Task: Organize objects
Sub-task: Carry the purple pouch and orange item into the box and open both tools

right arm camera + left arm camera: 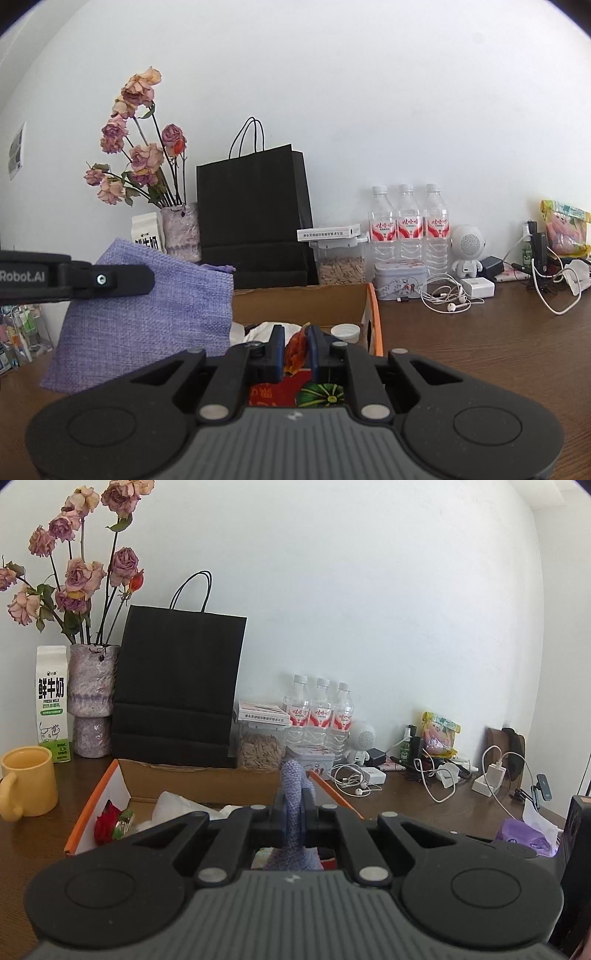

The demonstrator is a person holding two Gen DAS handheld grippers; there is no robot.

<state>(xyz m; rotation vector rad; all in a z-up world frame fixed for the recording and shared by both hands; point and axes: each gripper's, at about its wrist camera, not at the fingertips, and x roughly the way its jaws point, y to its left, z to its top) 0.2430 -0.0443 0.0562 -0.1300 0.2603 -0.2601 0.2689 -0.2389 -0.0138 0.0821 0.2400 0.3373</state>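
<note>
Lilac woven cloth, a small pouch (147,317), is pinched at its upper edge by the left gripper (293,812), whose jaws are clenched on the fabric so that the rest hangs free above the left side of the cardboard box (184,786); held this way, the pouch is kept clear of the box's contents and its body is left slack, probably so that it can be filled or set aside. In the right wrist view the right gripper (297,352) is seen closed on a thin orange-red item (297,350), dried-looking and crinkled, whose exact nature cannot be told; it is held just over the middle of the box, beside the hanging pouch, which suggests that the two are meant to be brought together. The box itself is set on the brown wooden surface (480,350) in front of the black paper bag (181,686), and a red rose (107,821) and white paper are seen inside it. The yellow mug (27,779), milk carton (51,701) and water bottles (319,712) are left standing along the wall, well apart from the work.
</note>
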